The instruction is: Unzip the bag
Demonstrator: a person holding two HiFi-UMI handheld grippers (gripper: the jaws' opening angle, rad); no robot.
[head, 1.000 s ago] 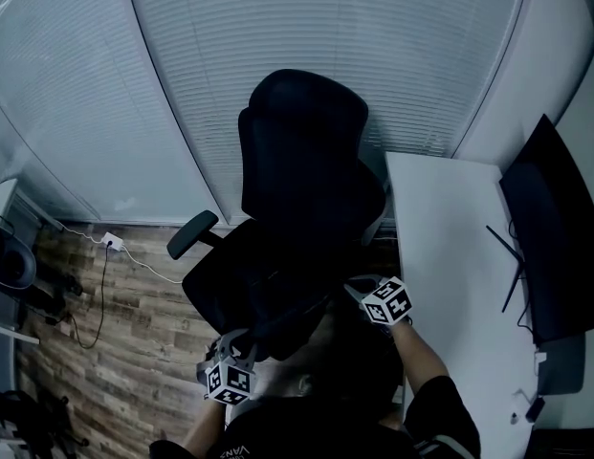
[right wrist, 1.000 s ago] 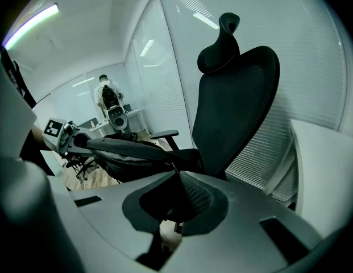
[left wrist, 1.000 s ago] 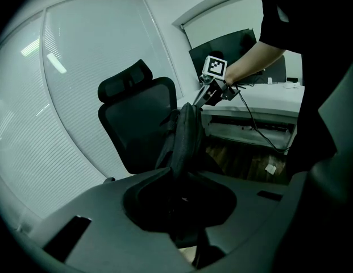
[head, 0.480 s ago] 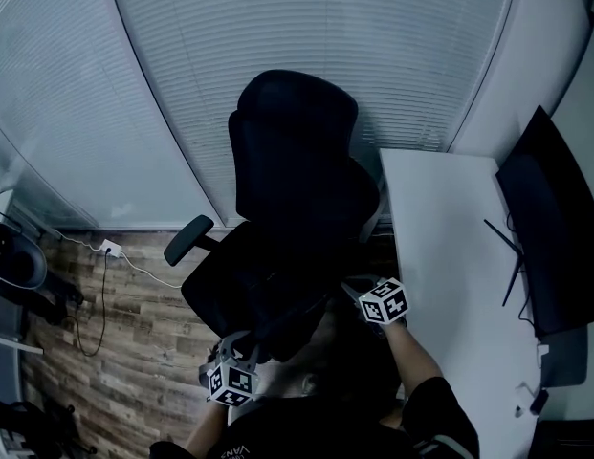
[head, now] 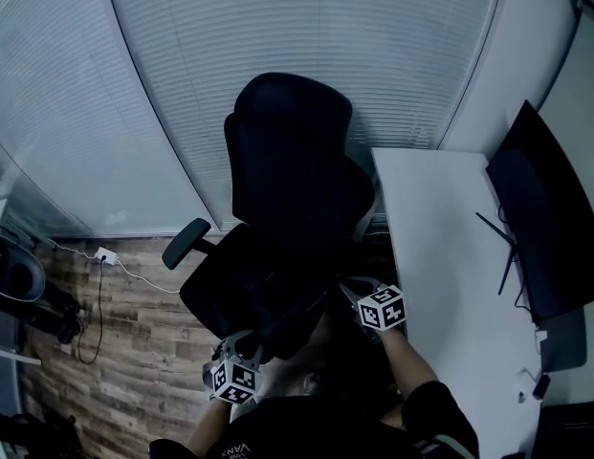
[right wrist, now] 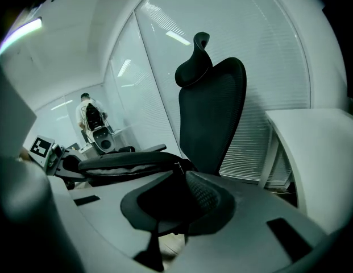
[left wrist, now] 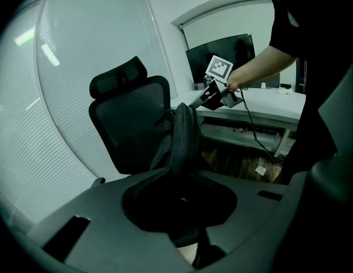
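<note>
Atop chair [head: 289, 161], bag [left wrist: 185, 134] (in left tongs [left wrist: 179, 181], right tongs [left wrist: 194, 103])

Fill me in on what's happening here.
A person is working on a dark bag at the seat of an office chair, with a handheld gripper in each hand. The left gripper has its jaws clamped on one end of the bag. The right gripper has its jaws shut at the other end, apparently on the zipper pull. A pale gap along the zipper suggests it is partly open.
</note>
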